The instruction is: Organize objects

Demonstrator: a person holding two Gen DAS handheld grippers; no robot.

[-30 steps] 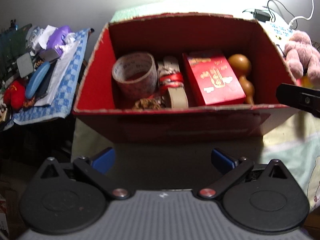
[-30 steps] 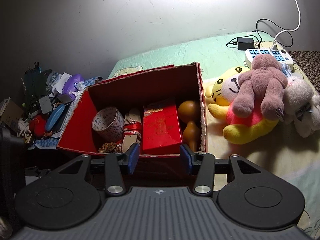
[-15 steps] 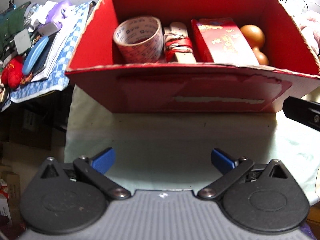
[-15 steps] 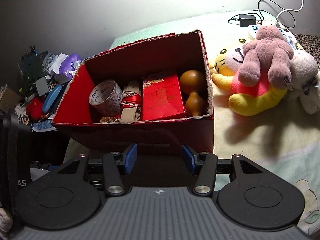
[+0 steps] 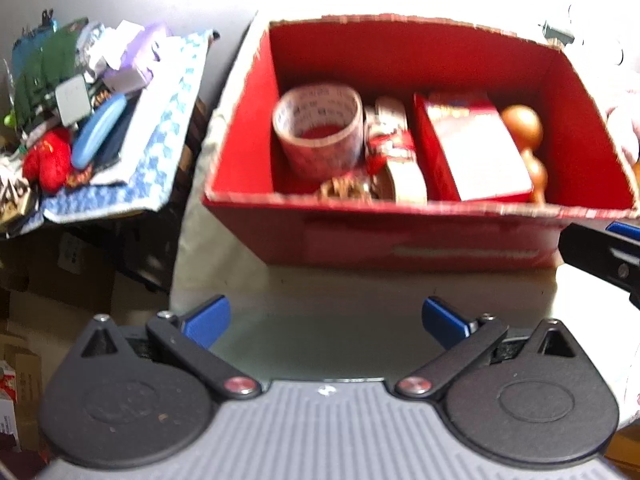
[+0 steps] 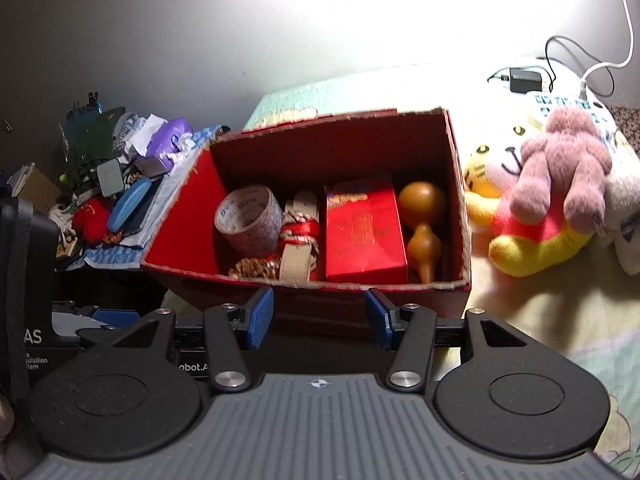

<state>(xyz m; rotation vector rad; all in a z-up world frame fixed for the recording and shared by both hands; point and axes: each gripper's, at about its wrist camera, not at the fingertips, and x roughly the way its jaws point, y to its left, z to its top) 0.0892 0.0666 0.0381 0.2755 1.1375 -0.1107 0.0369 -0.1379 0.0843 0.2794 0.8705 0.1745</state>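
Observation:
An open red cardboard box [image 5: 420,236] [image 6: 360,304] stands on the pale bedsheet. Inside, from left to right, are a tape roll [image 5: 320,136] [image 6: 250,220], a beige strap with red ribbon [image 5: 396,156] [image 6: 300,240], a red packet [image 5: 476,148] [image 6: 362,232] and a brown gourd [image 5: 522,130] [image 6: 422,216]. My left gripper [image 5: 326,318] is open over bare sheet, short of the box. My right gripper [image 6: 318,316] is open just before the box's near wall, with nothing between its pads. Its finger [image 5: 600,256] shows by the box's front right corner.
A cluttered side stand [image 5: 100,132] [image 6: 116,196] with a checked cloth, a blue case and a red pouch is left of the box. Plush toys [image 6: 560,200] lie right of it. A power strip and cables [image 6: 560,92] are behind them. A dark gap drops between bed and stand.
Both views have shifted over the box, which now sits farther from the left gripper and more to the right. The right jaws stand a little wider than a second ago.

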